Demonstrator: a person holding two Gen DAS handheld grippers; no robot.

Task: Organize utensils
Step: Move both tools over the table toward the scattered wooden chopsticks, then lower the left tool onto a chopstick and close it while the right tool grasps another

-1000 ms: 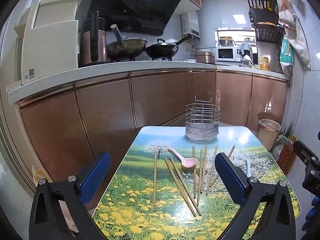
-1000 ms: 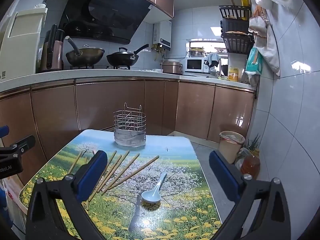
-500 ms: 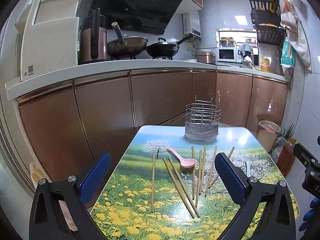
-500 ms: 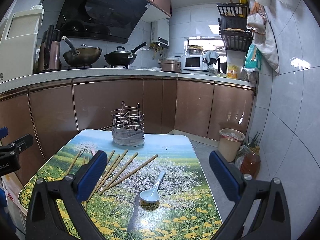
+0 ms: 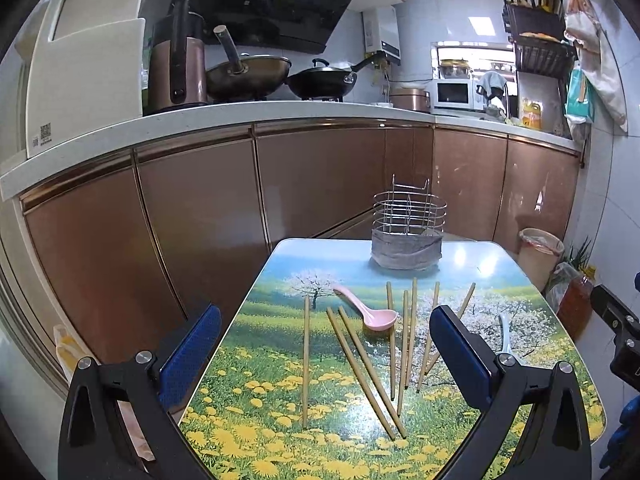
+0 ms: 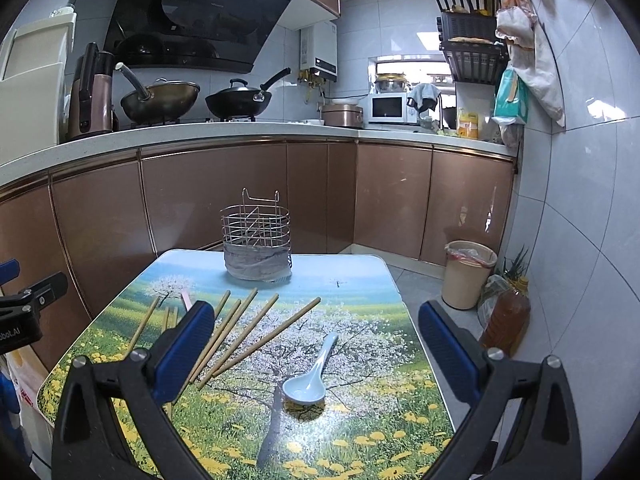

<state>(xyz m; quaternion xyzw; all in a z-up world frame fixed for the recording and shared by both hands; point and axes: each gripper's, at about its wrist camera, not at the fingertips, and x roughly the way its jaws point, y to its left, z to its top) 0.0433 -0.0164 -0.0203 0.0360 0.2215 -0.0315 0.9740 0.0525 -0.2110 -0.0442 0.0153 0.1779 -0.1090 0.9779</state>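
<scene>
Both grippers, left gripper (image 5: 325,354) and right gripper (image 6: 314,354), spread wide, empty. Ahead: scattered bamboo chopsticks (image 5: 408,340), pink spoon (image 5: 370,312), pale-blue spoon (image 6: 310,376), wire holder (image 6: 257,240) beyond.

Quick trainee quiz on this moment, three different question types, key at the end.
1. True or false: the wire caddy already holds chopsticks.
2. Which spoon lies among the chopsticks? A) pink spoon B) white spoon
3. Fill in: the left gripper and right gripper are both ____.

Key: 1 false; 2 A; 3 open.
</scene>
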